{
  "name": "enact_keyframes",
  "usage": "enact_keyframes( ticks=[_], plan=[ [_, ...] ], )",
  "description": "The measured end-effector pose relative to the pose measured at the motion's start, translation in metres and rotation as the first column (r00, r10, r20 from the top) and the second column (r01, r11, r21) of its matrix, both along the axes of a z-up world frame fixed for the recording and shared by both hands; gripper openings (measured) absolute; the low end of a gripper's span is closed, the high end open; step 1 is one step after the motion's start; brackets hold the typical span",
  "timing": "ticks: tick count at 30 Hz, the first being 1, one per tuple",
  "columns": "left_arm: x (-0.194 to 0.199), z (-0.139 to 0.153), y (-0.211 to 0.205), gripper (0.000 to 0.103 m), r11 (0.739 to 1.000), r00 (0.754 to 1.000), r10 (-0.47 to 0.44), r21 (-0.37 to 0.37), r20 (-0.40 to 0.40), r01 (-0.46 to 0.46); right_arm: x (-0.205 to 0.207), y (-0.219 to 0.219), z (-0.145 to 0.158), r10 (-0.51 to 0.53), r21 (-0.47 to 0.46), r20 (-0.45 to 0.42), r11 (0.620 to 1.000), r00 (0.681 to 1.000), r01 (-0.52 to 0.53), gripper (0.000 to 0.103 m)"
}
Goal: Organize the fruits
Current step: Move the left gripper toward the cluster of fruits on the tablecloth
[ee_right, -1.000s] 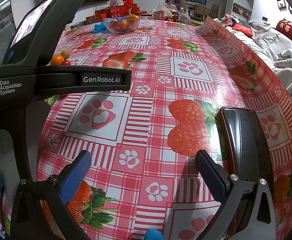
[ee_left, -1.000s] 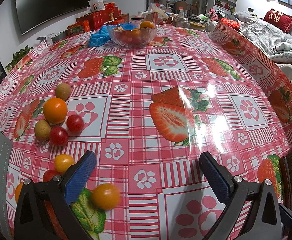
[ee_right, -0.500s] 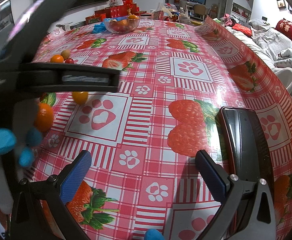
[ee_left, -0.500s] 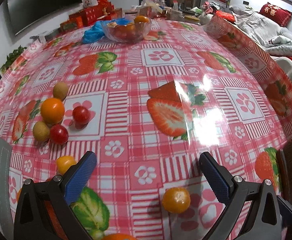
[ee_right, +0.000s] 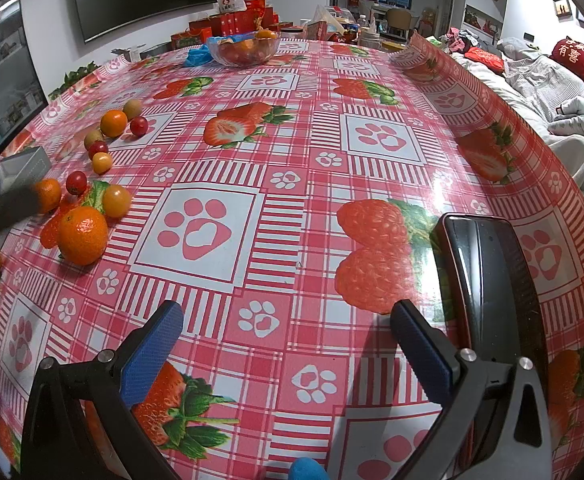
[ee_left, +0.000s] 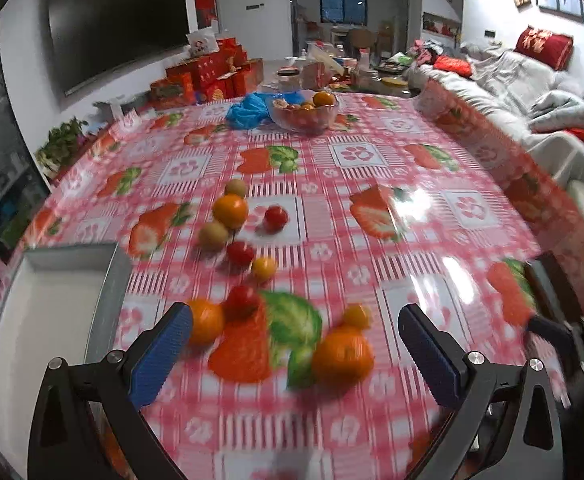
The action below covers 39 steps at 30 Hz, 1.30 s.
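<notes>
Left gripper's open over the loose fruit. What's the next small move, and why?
Probably ease the left gripper down and forward around the big orange, then close. Its jaws stand wide open with nothing between them, that orange lies nearest, just ahead in the gap, and the white tray sits close to the left. The right gripper is open over bare cloth.

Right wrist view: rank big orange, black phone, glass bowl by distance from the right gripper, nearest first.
From the right gripper:
1. Black phone, beside the right finger.
2. Big orange, left, mid-table.
3. Glass bowl, far end, holding fruit.
</notes>
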<state>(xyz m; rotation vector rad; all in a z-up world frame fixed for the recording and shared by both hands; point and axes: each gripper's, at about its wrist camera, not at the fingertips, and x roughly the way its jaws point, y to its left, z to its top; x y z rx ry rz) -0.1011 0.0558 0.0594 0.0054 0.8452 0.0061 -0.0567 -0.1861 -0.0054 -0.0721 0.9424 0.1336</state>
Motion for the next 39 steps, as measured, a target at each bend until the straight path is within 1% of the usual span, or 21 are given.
enact_keyframes(
  ticks=[1,3,6,9,11,12,14,22,24,25,27,28,30,33,37,39],
  plan=[
    [-0.012,-0.001,0.006,0.103,1.0,1.0,-0.014,-0.02,-0.008,0.014,0.0,0.0,0.0,0.0,0.0,0.0,1.0,1.0,0.0,0.103],
    [-0.033,-0.009,0.016,0.103,0.999,0.999,-0.019,-0.033,-0.031,0.018,0.0,0.0,0.0,0.0,0.0,0.0,1.0,1.0,0.0,0.103],
    [-0.063,-0.03,0.031,0.103,1.0,0.996,0.012,-0.021,-0.084,-0.014,0.0,0.0,0.0,0.0,0.0,0.0,1.0,1.0,0.0,0.103],
    [-0.077,-0.046,0.041,0.103,1.0,0.993,0.021,-0.018,-0.114,-0.023,0.0,0.0,0.0,0.0,0.0,0.0,1.0,1.0,0.0,0.103],
    [-0.076,-0.058,0.05,0.103,0.998,0.986,0.054,-0.006,-0.159,-0.055,0.0,0.0,0.0,0.0,0.0,0.0,1.0,1.0,0.0,0.103],
    [-0.077,-0.057,0.052,0.103,0.998,0.989,0.057,0.003,-0.137,-0.057,0.0,0.0,0.0,0.0,-0.001,0.0,1.0,1.0,0.0,0.103],
    [-0.073,-0.057,0.056,0.103,0.998,0.986,0.067,-0.006,-0.152,-0.069,0.0,0.0,0.0,-0.001,0.0,0.0,1.0,1.0,0.001,0.103],
    [-0.068,-0.059,0.06,0.103,0.999,0.988,0.034,0.0,-0.148,-0.034,0.0,0.0,0.0,-0.001,0.0,0.0,1.0,1.0,0.001,0.103],
    [-0.065,-0.06,0.061,0.103,1.0,0.987,0.012,-0.001,-0.157,-0.012,0.0,0.0,0.0,0.0,0.0,0.0,1.0,1.0,0.0,0.103],
    [-0.061,-0.059,0.064,0.103,1.0,0.986,-0.019,-0.002,-0.167,0.019,0.0,0.0,0.0,0.0,0.0,0.0,1.0,1.0,0.0,0.103],
    [-0.057,-0.058,0.072,0.103,0.999,0.989,0.026,0.035,-0.147,-0.021,0.0,0.001,0.0,0.0,0.0,0.0,1.0,1.0,0.0,0.103],
    [-0.054,-0.058,0.082,0.103,0.998,0.987,0.054,0.019,-0.149,-0.051,0.0,0.0,0.0,-0.001,0.0,0.0,1.0,1.0,0.001,0.103],
    [-0.052,-0.058,0.093,0.103,0.997,0.985,0.08,0.018,-0.151,-0.078,0.0,0.001,0.0,-0.001,0.0,0.0,1.0,1.0,0.001,0.103],
    [-0.051,-0.057,0.097,0.103,0.998,0.985,0.06,-0.016,-0.161,-0.064,0.0,0.001,0.0,-0.001,0.0,0.0,1.0,1.0,0.001,0.103],
    [-0.05,-0.059,0.096,0.103,0.997,0.986,0.07,-0.007,-0.153,-0.072,0.0,0.001,0.0,-0.001,0.0,0.0,1.0,1.0,0.001,0.103],
    [-0.049,-0.058,0.097,0.103,0.997,0.986,0.068,-0.025,-0.152,-0.073,0.0,0.001,0.0,-0.001,0.0,0.0,1.0,1.0,0.001,0.103]
  ],
)
